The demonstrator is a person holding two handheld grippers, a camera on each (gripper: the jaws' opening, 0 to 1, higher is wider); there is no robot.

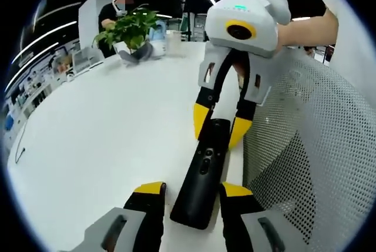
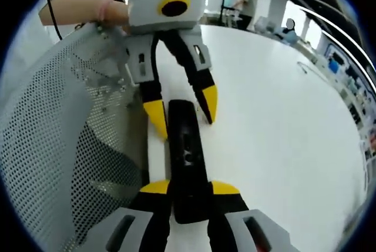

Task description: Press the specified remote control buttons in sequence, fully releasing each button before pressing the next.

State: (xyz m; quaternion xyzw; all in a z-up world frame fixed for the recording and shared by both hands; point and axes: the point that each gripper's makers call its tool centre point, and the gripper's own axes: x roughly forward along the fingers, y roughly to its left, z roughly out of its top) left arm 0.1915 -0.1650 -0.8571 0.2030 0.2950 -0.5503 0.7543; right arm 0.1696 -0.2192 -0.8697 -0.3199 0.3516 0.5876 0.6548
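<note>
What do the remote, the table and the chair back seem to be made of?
Remote: likely black plastic, matte with a faint sheen. Table: smooth white top, probably laminate; it reflects light softly. Chair back: pale mesh, visibly perforated; plastic or fabric, unclear.

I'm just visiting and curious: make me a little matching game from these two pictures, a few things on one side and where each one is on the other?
Things:
1. remote control
2. potted plant
3. mesh chair back
4. right hand-held gripper

Places:
A. at the table's far end
B. beside the table's edge, next to the remote
C. lying on the white table, between both grippers' jaws
D. a yellow tip on either side of the remote's far end in the left gripper view

Pairs: 1-C, 2-A, 3-B, 4-D
</note>
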